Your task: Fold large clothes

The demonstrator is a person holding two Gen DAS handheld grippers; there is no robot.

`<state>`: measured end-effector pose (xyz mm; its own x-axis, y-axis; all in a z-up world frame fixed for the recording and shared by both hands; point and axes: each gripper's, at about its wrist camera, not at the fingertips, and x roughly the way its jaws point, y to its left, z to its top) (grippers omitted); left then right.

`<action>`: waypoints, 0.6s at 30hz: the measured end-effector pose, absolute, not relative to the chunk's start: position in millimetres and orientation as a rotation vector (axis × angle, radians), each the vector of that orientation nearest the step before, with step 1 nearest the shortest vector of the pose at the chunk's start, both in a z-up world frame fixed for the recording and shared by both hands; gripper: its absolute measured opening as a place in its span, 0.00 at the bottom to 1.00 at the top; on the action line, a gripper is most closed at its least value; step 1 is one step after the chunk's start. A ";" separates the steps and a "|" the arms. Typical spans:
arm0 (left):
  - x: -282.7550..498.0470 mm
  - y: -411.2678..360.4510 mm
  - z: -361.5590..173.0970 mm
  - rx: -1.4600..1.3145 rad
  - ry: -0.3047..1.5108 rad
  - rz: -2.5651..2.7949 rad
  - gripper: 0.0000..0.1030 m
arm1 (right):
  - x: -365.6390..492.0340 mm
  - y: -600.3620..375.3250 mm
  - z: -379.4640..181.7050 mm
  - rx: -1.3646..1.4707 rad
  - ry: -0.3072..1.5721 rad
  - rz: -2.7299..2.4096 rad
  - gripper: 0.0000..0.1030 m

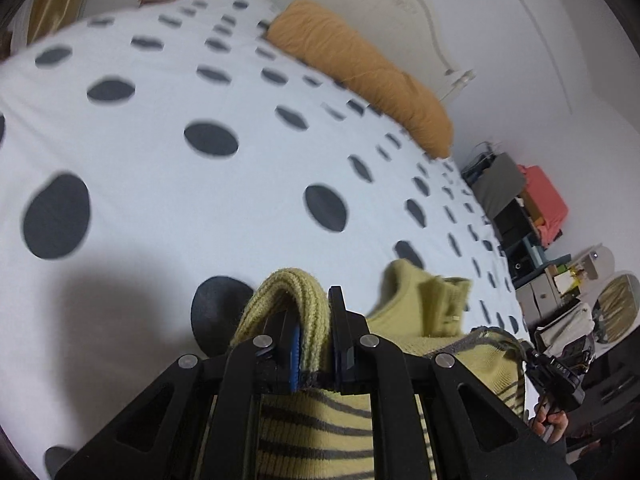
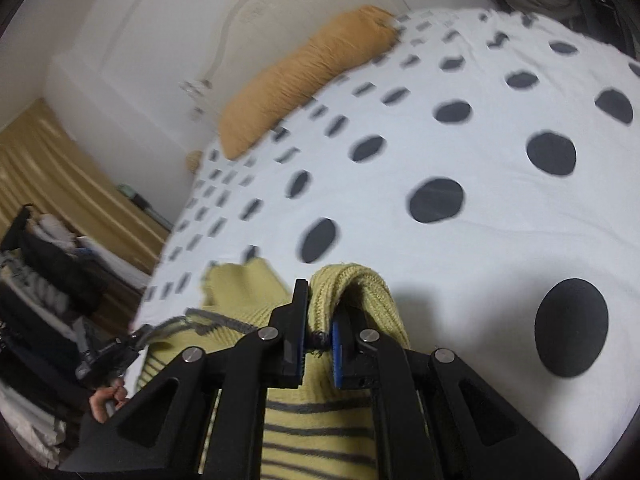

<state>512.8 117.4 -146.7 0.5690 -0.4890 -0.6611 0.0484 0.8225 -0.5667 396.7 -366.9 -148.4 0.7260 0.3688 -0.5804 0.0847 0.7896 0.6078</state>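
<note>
A yellow knit sweater with grey stripes (image 1: 320,432) hangs below both grippers, above a bed. My left gripper (image 1: 316,320) is shut on a ribbed yellow edge of the sweater, which bulges up between its fingers. My right gripper (image 2: 320,312) is shut on another ribbed edge of the same sweater (image 2: 316,436). More of the sweater sags between the two grippers (image 1: 424,304) (image 2: 240,292). Each wrist view shows the other gripper at its side, the right one (image 1: 556,368) and the left one (image 2: 108,352).
The bed has a white cover with dark dots (image 1: 200,140) (image 2: 440,200). An orange pillow (image 1: 360,68) (image 2: 304,80) lies at its head by the white wall. Shelves with boxes (image 1: 528,216) stand on one side, a clothes rack (image 2: 44,272) and curtain on the other.
</note>
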 end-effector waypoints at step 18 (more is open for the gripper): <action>376.1 166.8 -83.3 -0.591 0.943 -0.228 0.99 | 250.5 -388.0 -75.8 0.591 0.726 0.047 0.82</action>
